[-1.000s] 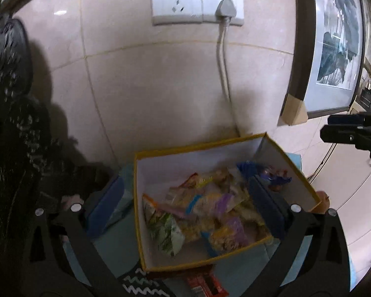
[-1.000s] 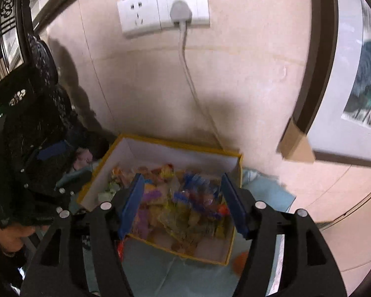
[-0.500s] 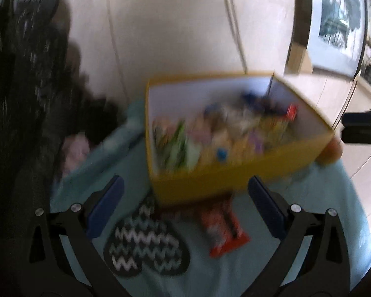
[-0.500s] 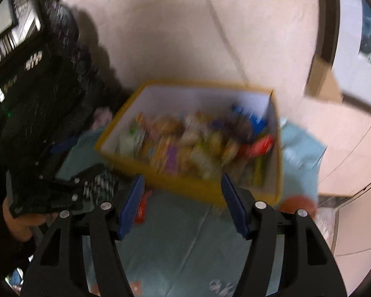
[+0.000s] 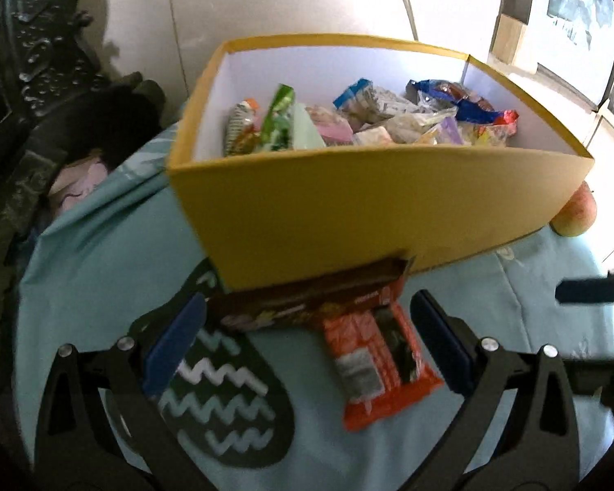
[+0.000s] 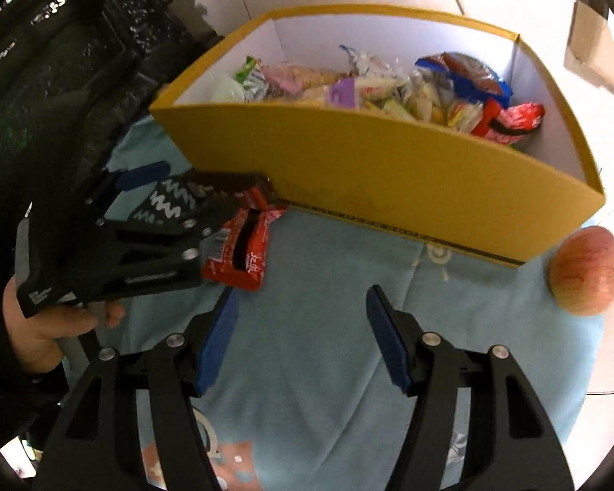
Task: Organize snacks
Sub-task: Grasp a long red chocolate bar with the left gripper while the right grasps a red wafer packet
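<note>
My left gripper (image 5: pixel 305 335) hangs open over the blue cloth (image 5: pixel 102 253), its pads either side of two packets. The orange packet (image 5: pixel 378 368) lies flat on the cloth; the brown packet (image 5: pixel 307 298) lies across its top, against the yellow box (image 5: pixel 380 208). The box holds mixed snacks (image 5: pixel 368 122). An apple (image 5: pixel 575 215) touches its right corner. The right gripper's blue pad (image 5: pixel 585 290) shows at the right edge.

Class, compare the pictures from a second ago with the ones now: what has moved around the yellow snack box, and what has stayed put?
Both grippers have dropped from above the yellow box to the blue cloth in front of it. The left gripper now straddles the orange-red packet; the right gripper hovers over bare cloth. Nothing was gripped or released. Both stay open; the box, its snacks and the apple have not moved.
</note>
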Demonstrator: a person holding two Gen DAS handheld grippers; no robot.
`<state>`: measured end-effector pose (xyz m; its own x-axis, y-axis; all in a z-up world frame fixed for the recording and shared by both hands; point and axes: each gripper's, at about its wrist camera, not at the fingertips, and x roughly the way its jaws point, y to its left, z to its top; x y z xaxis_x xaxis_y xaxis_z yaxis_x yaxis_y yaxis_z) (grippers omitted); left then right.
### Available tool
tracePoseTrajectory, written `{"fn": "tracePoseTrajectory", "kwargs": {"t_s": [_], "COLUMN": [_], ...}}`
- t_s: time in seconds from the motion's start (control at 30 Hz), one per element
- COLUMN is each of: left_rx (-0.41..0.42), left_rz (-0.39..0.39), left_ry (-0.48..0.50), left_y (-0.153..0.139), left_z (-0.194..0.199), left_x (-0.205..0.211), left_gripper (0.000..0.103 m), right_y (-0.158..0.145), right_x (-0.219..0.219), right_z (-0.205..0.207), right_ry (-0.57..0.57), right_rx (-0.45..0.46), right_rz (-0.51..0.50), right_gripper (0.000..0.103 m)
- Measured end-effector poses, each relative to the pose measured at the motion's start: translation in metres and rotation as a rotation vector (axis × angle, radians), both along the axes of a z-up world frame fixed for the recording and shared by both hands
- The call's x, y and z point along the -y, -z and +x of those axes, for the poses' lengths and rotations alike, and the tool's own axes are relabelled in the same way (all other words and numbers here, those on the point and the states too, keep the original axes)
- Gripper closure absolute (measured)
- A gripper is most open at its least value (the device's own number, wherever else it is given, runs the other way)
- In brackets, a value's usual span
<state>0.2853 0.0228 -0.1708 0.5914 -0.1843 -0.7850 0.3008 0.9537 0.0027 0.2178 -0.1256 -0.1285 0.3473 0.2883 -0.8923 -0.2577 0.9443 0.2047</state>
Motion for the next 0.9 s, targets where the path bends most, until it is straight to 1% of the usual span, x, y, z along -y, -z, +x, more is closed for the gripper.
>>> {"fn": "tracePoseTrajectory", "kwargs": {"t_s": [0.17,0.27,0.3,0.6,0.83,0.9], "left_rx": [-0.005,-0.013,-0.009,-0.003,0.000,0.001], "left_rz": [0.003,0.021,0.038,0.045,0.058,0.064], "left_ry": [-0.014,-0.036,-0.042,-0.106,-0.117,-0.111], "left_y": [0.015,0.024,0.026,0.030,0.031,0.032], "left_z": [0.014,0.018,0.018,0.020,0.020,0.022], "left_x": [0.006,-0.002,-0.004,-0.033,-0.044,-0.044], "left_gripper": [0.002,0.002,0.002,0.002,0.002,0.002], "right_y": [0.020,0.027,0.029,0.033,0.048,0.057], "right_x": [-0.010,-0.015,-0.017,-0.047,-0.084,-0.091], "right_z": [0.001,0.003,0.004,0.015,0.035,0.042], "right_ry": [-0.017,-0.025,-0.028,-0.079,-0.151,-0.177], "right_rx": [-0.031,-0.041,-0.042,-0.025,-0.014,-0.018], "right_rz": [-0.004,0.001,0.003,0.004,-0.055,-0.094], "right_gripper": [0.038,0.038,0.038,0.038,0.038,0.039]}}
